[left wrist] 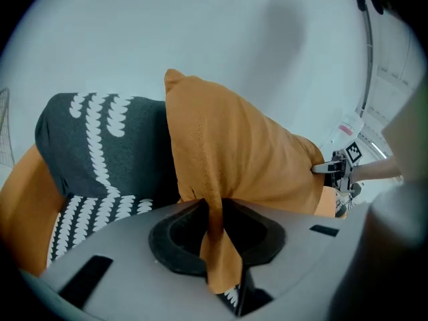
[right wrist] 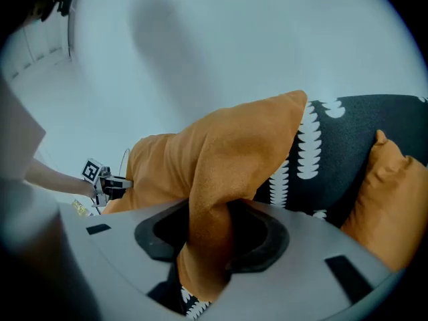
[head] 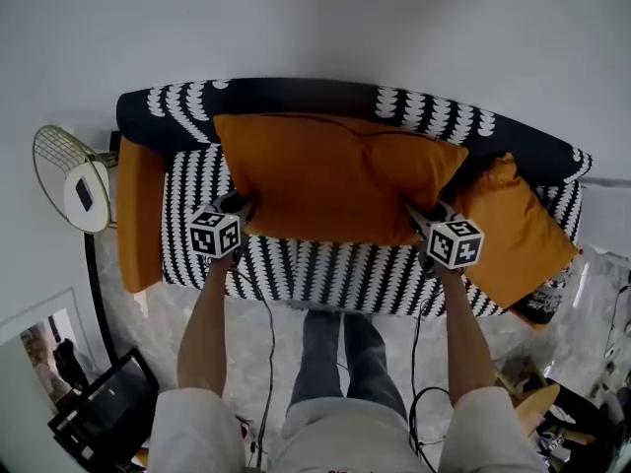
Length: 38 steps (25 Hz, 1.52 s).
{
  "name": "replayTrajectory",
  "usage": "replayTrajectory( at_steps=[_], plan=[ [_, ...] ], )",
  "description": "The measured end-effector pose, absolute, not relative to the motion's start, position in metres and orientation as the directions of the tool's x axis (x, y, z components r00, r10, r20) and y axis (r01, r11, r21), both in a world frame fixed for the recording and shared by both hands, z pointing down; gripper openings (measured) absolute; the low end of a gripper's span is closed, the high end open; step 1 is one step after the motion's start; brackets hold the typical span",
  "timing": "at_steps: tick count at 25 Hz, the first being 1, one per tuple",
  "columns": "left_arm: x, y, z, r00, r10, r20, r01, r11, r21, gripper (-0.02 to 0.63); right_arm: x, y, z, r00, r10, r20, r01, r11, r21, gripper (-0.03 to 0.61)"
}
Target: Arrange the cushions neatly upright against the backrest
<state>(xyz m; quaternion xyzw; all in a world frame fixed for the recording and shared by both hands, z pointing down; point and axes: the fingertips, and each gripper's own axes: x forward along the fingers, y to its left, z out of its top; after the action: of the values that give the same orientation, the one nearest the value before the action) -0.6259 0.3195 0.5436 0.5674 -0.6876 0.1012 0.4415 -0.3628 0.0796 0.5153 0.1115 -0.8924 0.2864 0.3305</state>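
A large orange cushion is held over the seat of the black-and-white patterned sofa, in front of its backrest. My left gripper is shut on the cushion's lower left corner. My right gripper is shut on the lower right corner; the fabric bunches thickly between its jaws. A second orange cushion lies tilted at the sofa's right end and shows beside the backrest in the right gripper view. A third orange cushion stands at the left arm.
A round wire-framed fan stands left of the sofa. Boxes and clutter sit on the floor at the lower left, more clutter at the lower right. Cables hang from both grippers. The person's legs stand before the seat.
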Motion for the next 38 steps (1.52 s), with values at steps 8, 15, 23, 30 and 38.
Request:
replayTrajectory(
  at_steps=[8,15,23,30,38],
  plan=[
    [-0.679,0.347,0.537,-0.032,-0.682,0.73,-0.868,0.382,0.319,0.097,-0.416,0.104,0.515,-0.779,0.012,0.627,-0.353,0.818,-0.454,0.183],
    [-0.68,0.343,0.576,-0.004,-0.648,0.762,-0.849,0.404,0.339,0.112,-0.415,0.096,0.542,-0.741,0.002,0.671,-0.385,0.818,-0.428,0.222],
    [-0.698,0.336,0.602,-0.064,-0.598,0.799,-0.828,0.479,0.292,0.237,-0.41,0.088,0.559,-0.735,-0.051,0.676,-0.434,0.802,-0.411,0.345],
    [-0.704,0.355,0.588,-0.208,-0.588,0.782,-0.797,0.565,0.213,0.308,-0.401,0.088,0.554,-0.764,-0.083,0.64,-0.441,0.791,-0.423,0.387],
    [-0.674,0.32,0.515,-0.262,-0.708,0.656,-0.853,0.488,0.186,0.325,-0.349,0.075,0.509,-0.81,-0.189,0.555,-0.485,0.749,-0.452,0.391]
  ],
)
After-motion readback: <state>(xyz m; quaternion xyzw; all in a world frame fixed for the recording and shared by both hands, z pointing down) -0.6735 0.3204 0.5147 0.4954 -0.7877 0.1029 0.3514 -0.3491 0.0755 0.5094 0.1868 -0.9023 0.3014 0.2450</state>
